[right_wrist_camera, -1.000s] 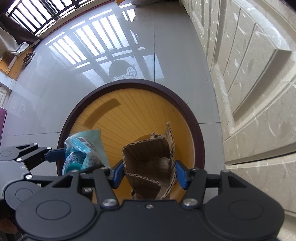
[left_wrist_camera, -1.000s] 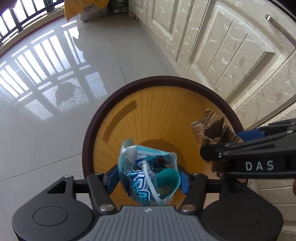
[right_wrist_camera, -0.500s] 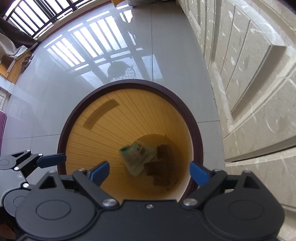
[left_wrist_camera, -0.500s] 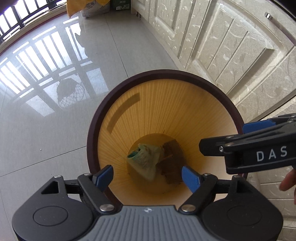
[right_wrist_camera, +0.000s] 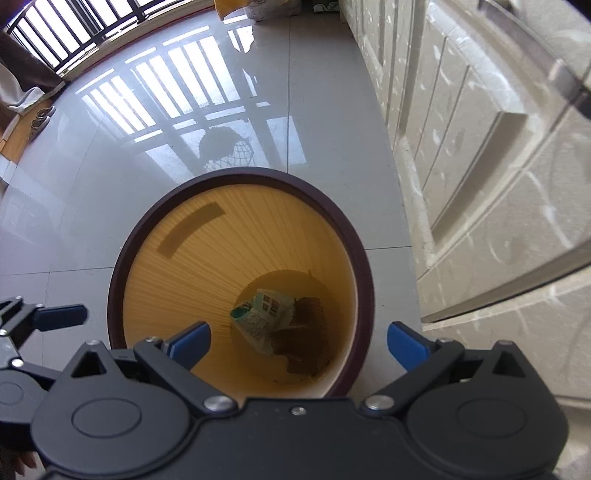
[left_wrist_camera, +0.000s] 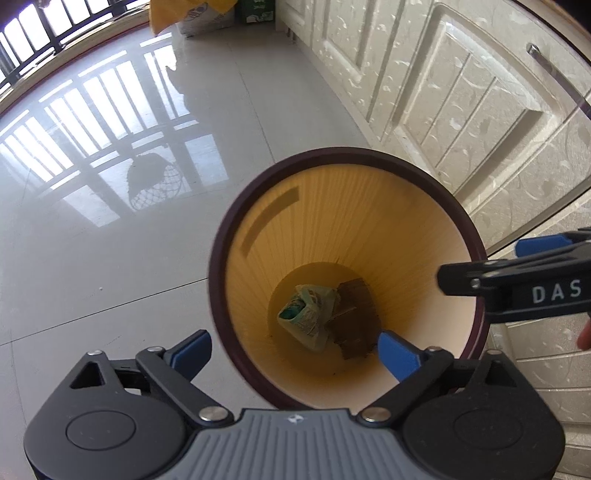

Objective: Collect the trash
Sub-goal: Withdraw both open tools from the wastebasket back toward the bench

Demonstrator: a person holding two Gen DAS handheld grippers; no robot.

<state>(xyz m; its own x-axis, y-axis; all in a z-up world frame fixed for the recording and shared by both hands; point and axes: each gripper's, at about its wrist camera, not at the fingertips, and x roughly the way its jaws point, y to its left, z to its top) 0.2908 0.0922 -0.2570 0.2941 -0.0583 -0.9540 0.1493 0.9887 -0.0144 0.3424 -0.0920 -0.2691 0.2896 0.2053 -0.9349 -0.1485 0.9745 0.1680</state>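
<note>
Below both spread fingers [left_wrist_camera: 397,352], wrapper [left_wrist_camera: 308,317] on bin [left_wrist_camera: 343,155] floor

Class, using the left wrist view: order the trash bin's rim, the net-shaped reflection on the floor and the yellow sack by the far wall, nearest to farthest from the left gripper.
1. Trash bin's rim: directly below the open left gripper.
2. Net-shaped reflection: on the floor, upper left of the bin.
3. Yellow sack: at the far wall, top of view.
</note>
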